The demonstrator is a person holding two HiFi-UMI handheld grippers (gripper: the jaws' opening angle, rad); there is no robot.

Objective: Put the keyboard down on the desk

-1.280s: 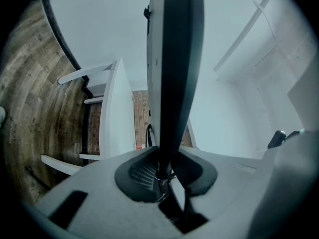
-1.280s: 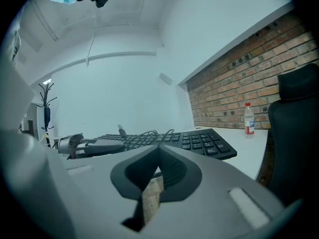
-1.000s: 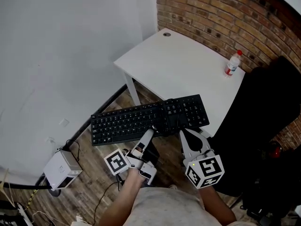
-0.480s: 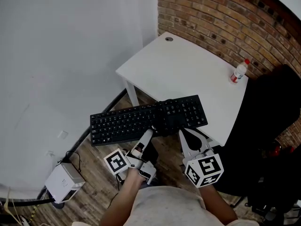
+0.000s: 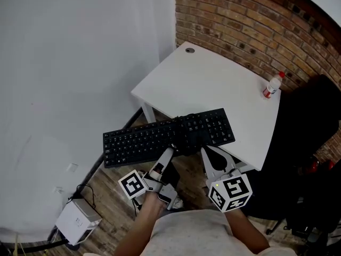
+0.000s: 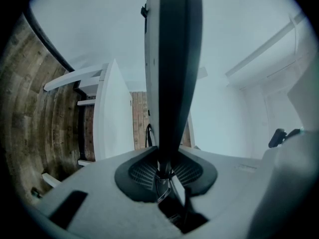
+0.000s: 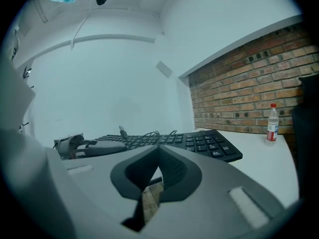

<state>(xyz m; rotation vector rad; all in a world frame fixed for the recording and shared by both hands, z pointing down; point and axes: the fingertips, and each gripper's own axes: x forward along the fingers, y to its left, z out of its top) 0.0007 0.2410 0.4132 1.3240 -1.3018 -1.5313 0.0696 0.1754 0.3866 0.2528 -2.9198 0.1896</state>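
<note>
While the left gripper (image 5: 171,147) clamps the keyboard (image 5: 144,140) and the right gripper (image 5: 204,149) looks shut at its near edge, it's not down yet, just overhanging the desk (image 5: 213,84).

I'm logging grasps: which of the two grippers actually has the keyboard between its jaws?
The left gripper: its jaws clamp the keyboard by its near edge. The right gripper has nothing between its jaws; the keyboard lies beyond them.

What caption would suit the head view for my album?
Left claw holds a black computer keyboard, its right end above the near edge of a white desk.
</note>
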